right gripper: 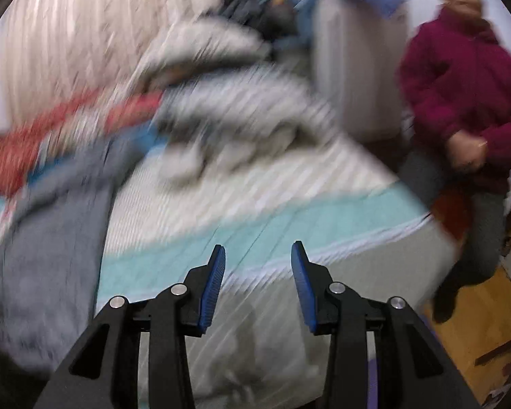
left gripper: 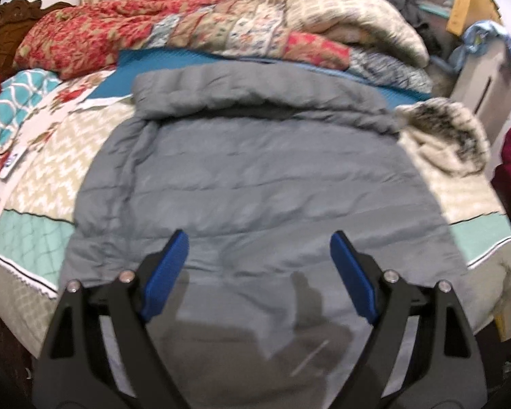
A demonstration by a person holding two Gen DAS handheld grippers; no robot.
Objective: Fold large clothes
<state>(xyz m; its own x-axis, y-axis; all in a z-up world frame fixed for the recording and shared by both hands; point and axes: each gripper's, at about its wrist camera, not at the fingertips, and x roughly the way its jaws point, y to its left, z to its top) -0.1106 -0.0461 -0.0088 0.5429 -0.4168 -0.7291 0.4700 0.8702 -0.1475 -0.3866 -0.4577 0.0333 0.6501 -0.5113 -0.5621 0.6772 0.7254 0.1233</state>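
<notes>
A large grey quilted coat point(left gripper: 255, 177) lies spread on the bed, its far edge rolled over and a furry hood trim point(left gripper: 443, 133) at its right. My left gripper point(left gripper: 259, 238) is open and empty, held above the coat's near part. In the blurred right wrist view the coat point(right gripper: 51, 225) shows at the left. My right gripper point(right gripper: 258, 250) is open and empty above the bedspread point(right gripper: 255, 204), to the right of the coat.
Bedding and quilts point(left gripper: 187, 34) are piled at the far side of the bed. A blue mat point(left gripper: 173, 68) lies under the coat's far edge. A person in a maroon jacket point(right gripper: 466, 95) stands right of the bed. A wooden floor point(right gripper: 477, 327) shows at lower right.
</notes>
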